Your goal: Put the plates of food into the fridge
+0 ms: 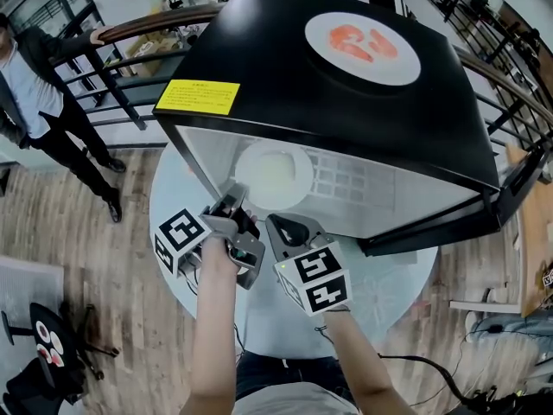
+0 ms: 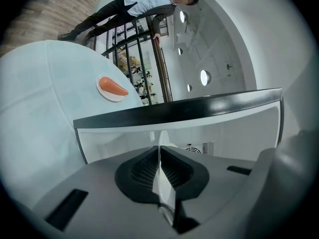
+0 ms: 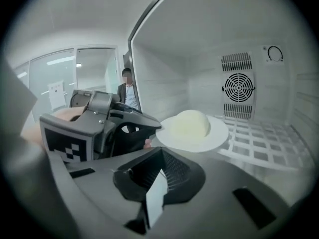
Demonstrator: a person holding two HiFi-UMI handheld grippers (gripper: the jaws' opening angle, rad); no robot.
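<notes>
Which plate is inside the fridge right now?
The plate with the pale domed food, inside the fridge with its rim clamped by the left gripper. The plate with red food sits on the fridge's black top.

Colours seen
Fridge (image 1: pixel 259 50) black outside, white inside, yellow label (image 1: pixel 197 97); inner plate (image 3: pixel 218 132) white, its food (image 3: pixel 192 124) pale yellow; top plate (image 1: pixel 363 76) white, its food (image 1: pixel 363 41) orange-red; my left gripper (image 1: pixel 232 199) and right gripper (image 1: pixel 276 225) grey, cubes (image 1: pixel 180 239) black-white squares
</notes>
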